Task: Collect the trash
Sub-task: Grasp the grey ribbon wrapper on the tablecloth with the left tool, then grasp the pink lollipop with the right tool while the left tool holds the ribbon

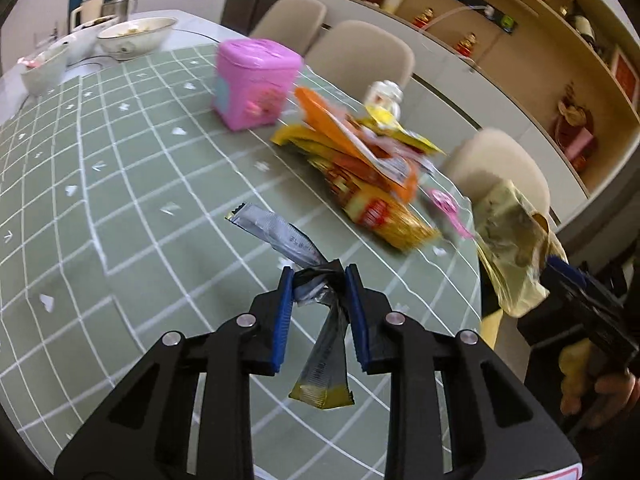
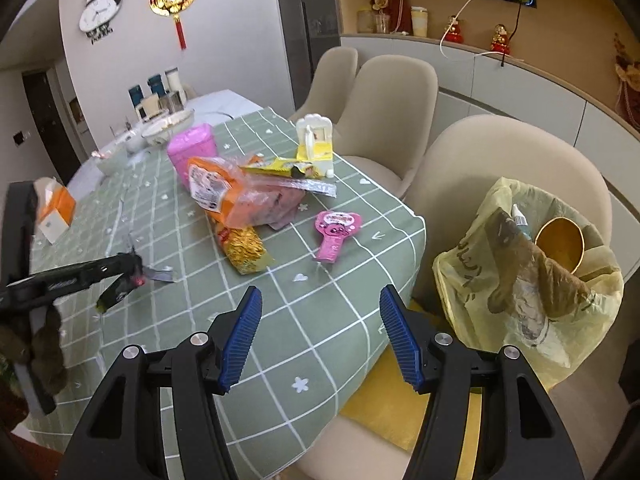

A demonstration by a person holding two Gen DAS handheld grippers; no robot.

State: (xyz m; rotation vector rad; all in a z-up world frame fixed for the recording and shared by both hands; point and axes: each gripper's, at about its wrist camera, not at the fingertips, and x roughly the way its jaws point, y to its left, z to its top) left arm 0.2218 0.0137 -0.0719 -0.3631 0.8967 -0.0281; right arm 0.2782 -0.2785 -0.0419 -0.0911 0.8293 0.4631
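My left gripper [image 1: 319, 272] is shut on a silver wrapper [image 1: 280, 232] with a yellow end, held above the green checked tablecloth [image 1: 120, 184]; it also shows at the left of the right wrist view [image 2: 136, 270]. My right gripper [image 2: 320, 304] is open and empty over the table's near corner. A yellow trash bag [image 2: 480, 280] holding wrappers and a gold cup sits on the chair at right; it also shows in the left wrist view [image 1: 508, 236]. A pile of snack wrappers [image 2: 240, 200] lies mid-table, with a pink heart wrapper [image 2: 336, 228] beside it.
A pink box [image 1: 256, 84] and a white and yellow toy [image 2: 316, 144] stand behind the pile. Bowls [image 1: 136, 36] and cups stand at the far end. An orange tissue box [image 2: 54, 208] is at left. Beige chairs [image 2: 392, 112] line the right side.
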